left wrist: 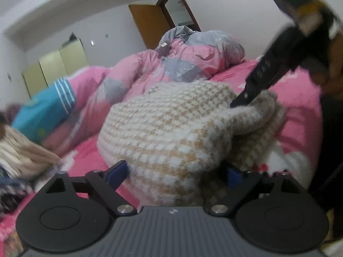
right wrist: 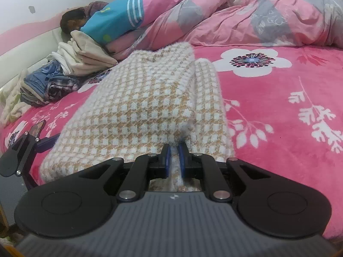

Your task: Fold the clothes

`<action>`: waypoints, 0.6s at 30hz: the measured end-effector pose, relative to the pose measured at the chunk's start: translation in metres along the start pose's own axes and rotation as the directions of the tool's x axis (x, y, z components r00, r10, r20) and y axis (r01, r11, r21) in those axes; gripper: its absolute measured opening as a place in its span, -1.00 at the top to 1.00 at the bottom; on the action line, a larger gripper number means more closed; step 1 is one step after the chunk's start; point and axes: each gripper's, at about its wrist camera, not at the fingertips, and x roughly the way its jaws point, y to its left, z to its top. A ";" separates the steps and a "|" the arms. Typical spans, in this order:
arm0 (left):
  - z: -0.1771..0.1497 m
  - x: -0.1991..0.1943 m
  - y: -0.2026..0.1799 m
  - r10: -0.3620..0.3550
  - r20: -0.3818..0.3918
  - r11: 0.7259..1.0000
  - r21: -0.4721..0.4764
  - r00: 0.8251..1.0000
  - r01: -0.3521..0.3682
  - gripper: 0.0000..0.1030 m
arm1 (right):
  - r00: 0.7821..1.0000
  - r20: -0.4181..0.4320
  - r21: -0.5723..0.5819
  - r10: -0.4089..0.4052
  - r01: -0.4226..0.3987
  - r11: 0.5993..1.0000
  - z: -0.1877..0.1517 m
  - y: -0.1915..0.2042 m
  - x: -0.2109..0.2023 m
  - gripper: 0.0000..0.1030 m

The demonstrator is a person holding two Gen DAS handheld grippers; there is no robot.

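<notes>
A fuzzy cream-and-tan checked sweater (right wrist: pixel 139 107) lies on the pink flowered bedspread (right wrist: pixel 278 107), partly folded lengthwise. My right gripper (right wrist: pixel 174 158) is shut on the sweater's near edge. In the left wrist view the sweater (left wrist: pixel 167 128) bulges between the wide-apart blue fingers (left wrist: pixel 118 171) of my left gripper (left wrist: pixel 175 175), which is open around it. The right gripper (left wrist: pixel 253 90) also shows there, pinching a lifted fold at the upper right. The left gripper shows at the left edge of the right wrist view (right wrist: pixel 25 147).
A pile of folded clothes (right wrist: pixel 64 72) sits at the bed's left, with a blue striped garment (right wrist: pixel 115 21) behind it. A rumpled pink-and-grey duvet (right wrist: pixel 246 15) covers the far side. A wooden door (left wrist: pixel 150 25) and pale cabinets (left wrist: pixel 55 64) line the wall.
</notes>
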 end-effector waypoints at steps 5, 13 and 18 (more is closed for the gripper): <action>-0.009 -0.009 0.007 0.042 -0.016 0.998 0.037 0.999 -0.042 -0.64 | 1.000 -0.004 -0.002 0.004 -0.004 1.000 0.000 0.000 0.000 0.87; 0.005 0.022 -0.004 0.137 0.011 0.988 0.069 0.990 -0.138 -0.60 | 1.000 -0.010 -0.003 -0.003 0.003 1.000 0.001 0.000 0.002 0.87; -0.012 0.005 0.030 0.145 -0.057 0.989 0.033 0.988 -0.143 -0.61 | 1.000 -0.027 0.003 0.014 -0.014 1.000 0.001 -0.002 0.003 0.92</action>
